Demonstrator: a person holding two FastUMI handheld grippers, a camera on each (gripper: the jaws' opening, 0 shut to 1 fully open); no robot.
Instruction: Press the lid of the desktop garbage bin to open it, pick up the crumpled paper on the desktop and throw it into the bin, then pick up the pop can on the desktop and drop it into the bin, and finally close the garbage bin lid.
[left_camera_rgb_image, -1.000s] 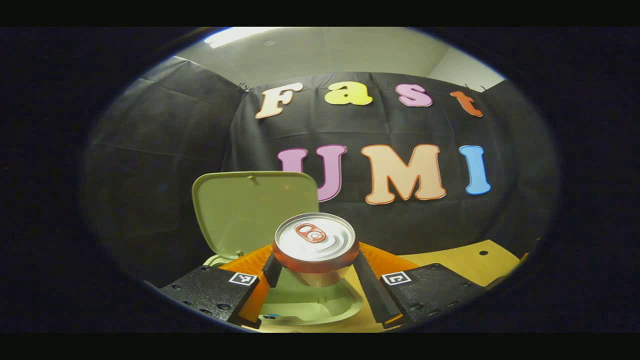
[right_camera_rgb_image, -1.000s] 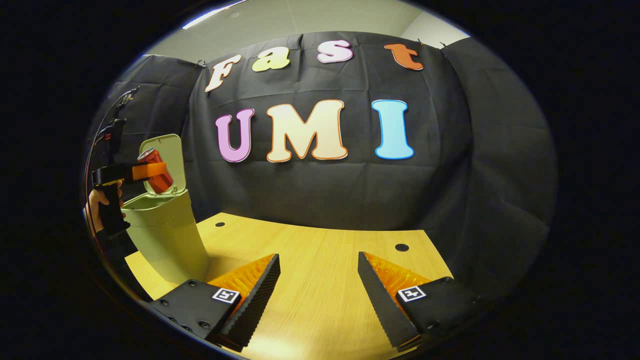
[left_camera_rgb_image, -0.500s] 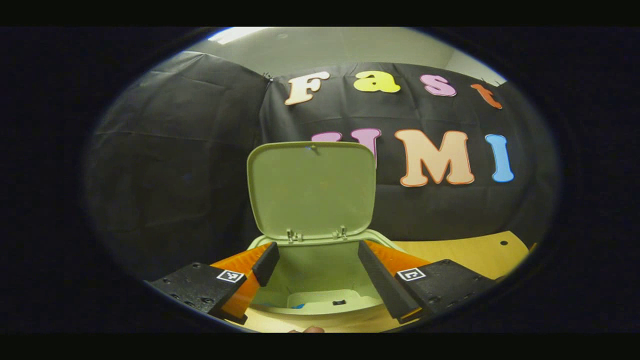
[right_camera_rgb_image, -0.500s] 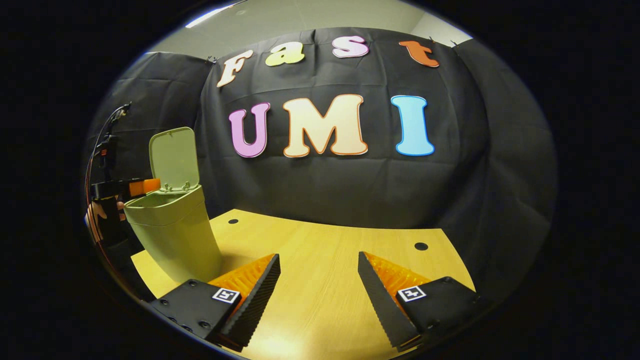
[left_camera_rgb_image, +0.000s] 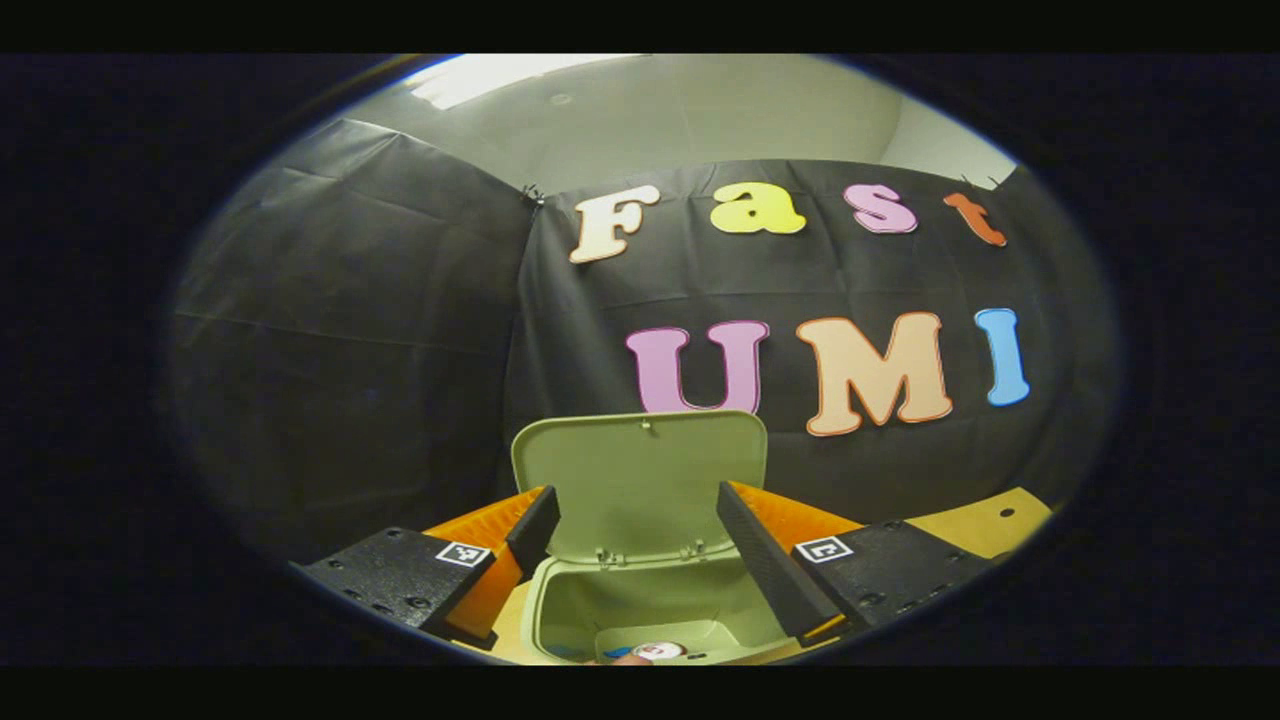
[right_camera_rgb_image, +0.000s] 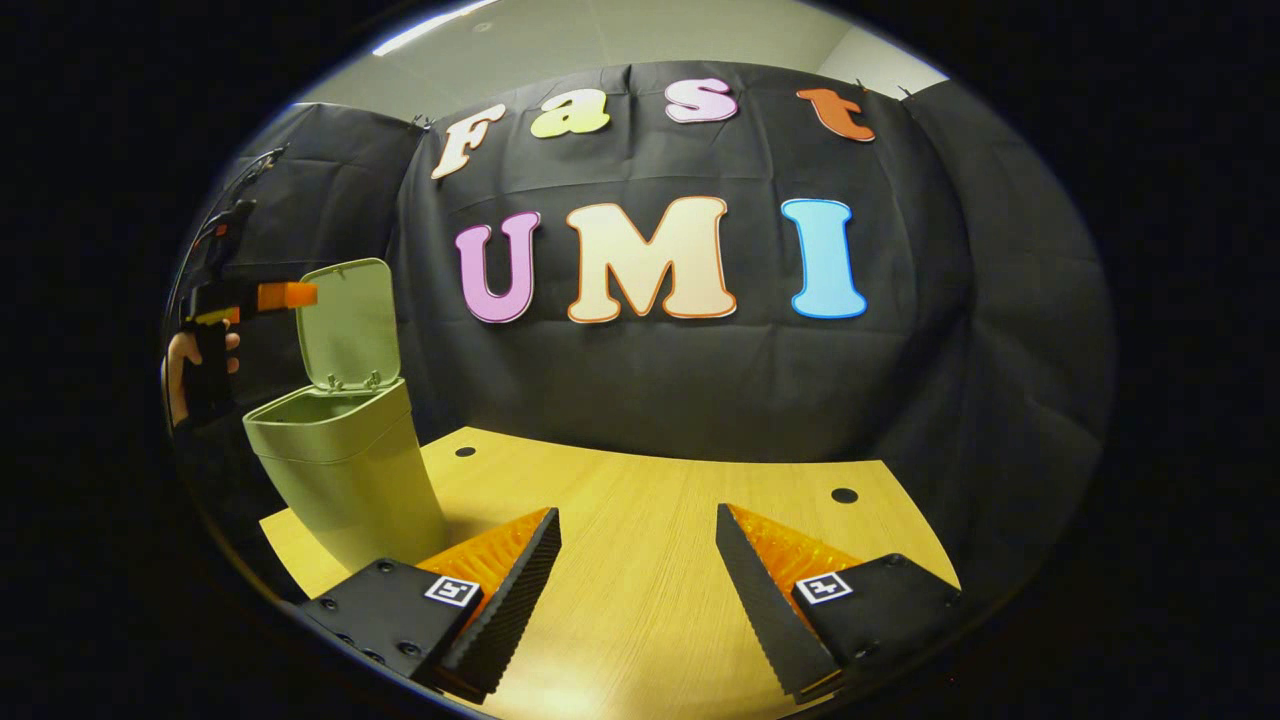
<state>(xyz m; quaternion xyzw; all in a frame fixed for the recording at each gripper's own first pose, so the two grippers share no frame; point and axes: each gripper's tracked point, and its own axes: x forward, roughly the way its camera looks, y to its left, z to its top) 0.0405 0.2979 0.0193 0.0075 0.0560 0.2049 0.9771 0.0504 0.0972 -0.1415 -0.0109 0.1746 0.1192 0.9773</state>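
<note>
Step in hand: closing the lid, judged from the can lying inside the bin and the desktop showing no paper or can.
Lid (left_camera_rgb_image: 640, 480): upright, hinged at the bin's far rim; in the left gripper view it stands at lower centre, its inner face toward the camera.
Bin (right_camera_rgb_image: 345, 480): at the left of the right gripper view, on the wooden table (right_camera_rgb_image: 650, 560), mouth open.
Pop can (left_camera_rgb_image: 658, 650): its top shows at the very bottom of the left gripper view, down inside the bin.
Crumpled paper: cannot be made out; presumably inside the bin.
Left gripper (left_camera_rgb_image: 635, 520): jaws apart, nothing between them; it hangs above the bin mouth and looks straight at the lid. In the right gripper view its finger (right_camera_rgb_image: 285, 295) sits at the lid's upper left edge, held by a hand (right_camera_rgb_image: 180, 365).
Right gripper (right_camera_rgb_image: 638, 550): jaws apart, empty, low over the table at the bottom of its view, well apart from the bin.
Deciding relation: the lid's top edge lies directly ahead of the left gripper, which is much the nearer. The hinge axis runs across that gripper's line of sight.
Next move, as judged: reach over the top edge and draw the lid forward and down.
</note>
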